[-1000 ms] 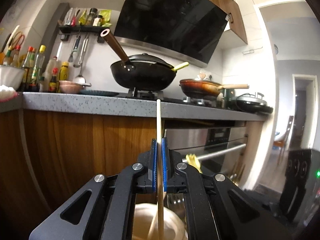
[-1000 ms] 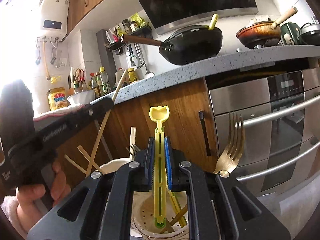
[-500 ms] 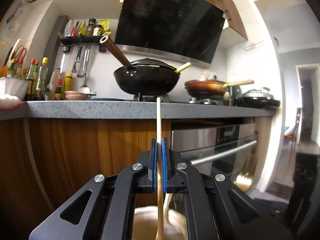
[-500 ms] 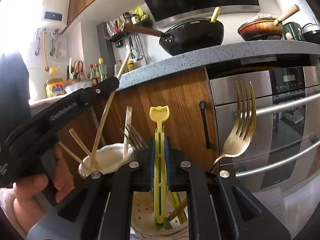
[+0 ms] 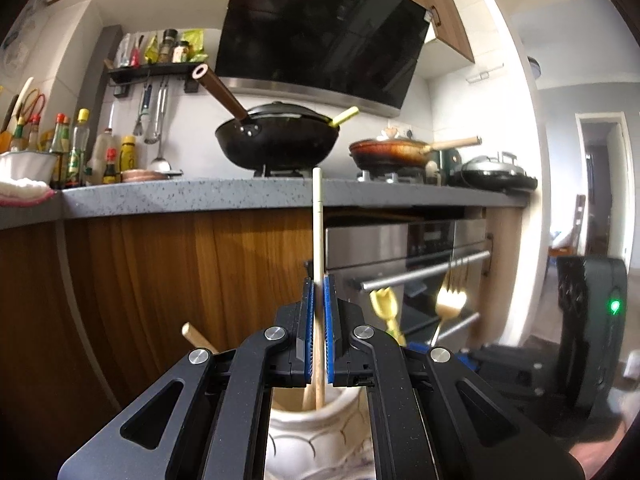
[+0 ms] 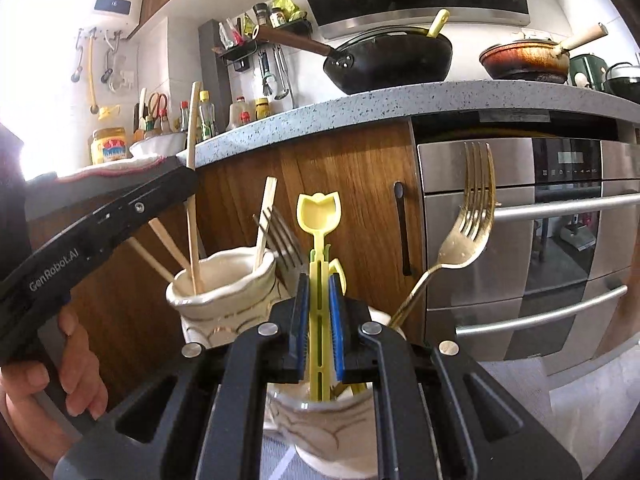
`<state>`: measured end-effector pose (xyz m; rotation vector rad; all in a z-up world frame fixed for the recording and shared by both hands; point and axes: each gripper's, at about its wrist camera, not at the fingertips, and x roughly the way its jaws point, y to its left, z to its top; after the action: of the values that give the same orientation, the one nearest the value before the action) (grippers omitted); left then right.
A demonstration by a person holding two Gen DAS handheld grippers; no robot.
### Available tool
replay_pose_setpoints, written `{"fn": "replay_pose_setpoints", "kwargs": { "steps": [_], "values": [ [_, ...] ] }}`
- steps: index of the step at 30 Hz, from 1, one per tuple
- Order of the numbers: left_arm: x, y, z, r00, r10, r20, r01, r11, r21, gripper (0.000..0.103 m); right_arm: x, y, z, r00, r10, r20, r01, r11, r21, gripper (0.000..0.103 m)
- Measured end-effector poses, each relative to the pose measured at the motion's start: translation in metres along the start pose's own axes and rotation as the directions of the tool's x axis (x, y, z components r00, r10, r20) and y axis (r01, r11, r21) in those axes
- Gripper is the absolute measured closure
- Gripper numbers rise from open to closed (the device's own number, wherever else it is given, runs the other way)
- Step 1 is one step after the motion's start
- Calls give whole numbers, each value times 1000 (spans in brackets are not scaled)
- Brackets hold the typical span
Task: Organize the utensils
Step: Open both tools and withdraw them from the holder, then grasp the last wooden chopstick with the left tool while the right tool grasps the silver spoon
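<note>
My left gripper (image 5: 318,300) is shut on a pale wooden chopstick (image 5: 317,220) that stands upright, its lower end inside a white ceramic cup (image 5: 308,436). In the right wrist view the same chopstick (image 6: 193,236) reaches into the left cup (image 6: 224,284), which also holds other chopsticks and a dark fork (image 6: 282,236). My right gripper (image 6: 320,300) is shut on a yellow tulip-topped utensil (image 6: 319,216), whose lower end sits in a second white cup (image 6: 332,416). A gold fork (image 6: 468,220) leans out of that second cup.
A grey stone counter (image 5: 180,200) runs above wooden cabinet fronts (image 5: 160,272). It carries a black wok (image 5: 280,144), a brown pan (image 5: 392,152) and sauce bottles (image 5: 76,152). A steel oven (image 6: 540,240) with bar handles stands to the right. A hand (image 6: 76,376) holds the left gripper's handle.
Both grippers have sunk lower. The left gripper's chopstick swung from tilted to upright and went down into the left cup. The yellow utensil stayed gripped in its cup.
</note>
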<state>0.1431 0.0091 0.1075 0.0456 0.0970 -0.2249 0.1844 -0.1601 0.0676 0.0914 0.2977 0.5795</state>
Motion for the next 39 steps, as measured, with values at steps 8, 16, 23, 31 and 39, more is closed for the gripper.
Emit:
{"fn": "replay_pose_setpoints", "kwargs": {
  "steps": [8,16,23,31,39],
  "values": [
    [8,3,-17,997,24,-79,-23,1000,13,98,-3,1,-2,999,-28,-27,27,999,-20,93],
    [4,1,-20,997,16,-79,-14,999,32,83,-10,2,1,1000,-28,-13,28,999,-29,77],
    [-8,0,-20,998,11,-62,-10,1000,15,65,-43,3,5,997,-64,37,66,996,-60,62],
    [-33,-11,-25,999,19,-28,-18,999,33,29,-88,-16,-5,988,-144,56,145,989,-10,21],
    [-61,-22,-42,998,16,-66,-15,1000,15,11,-107,-36,-30,977,-214,-17,215,975,52,9]
  ]
}}
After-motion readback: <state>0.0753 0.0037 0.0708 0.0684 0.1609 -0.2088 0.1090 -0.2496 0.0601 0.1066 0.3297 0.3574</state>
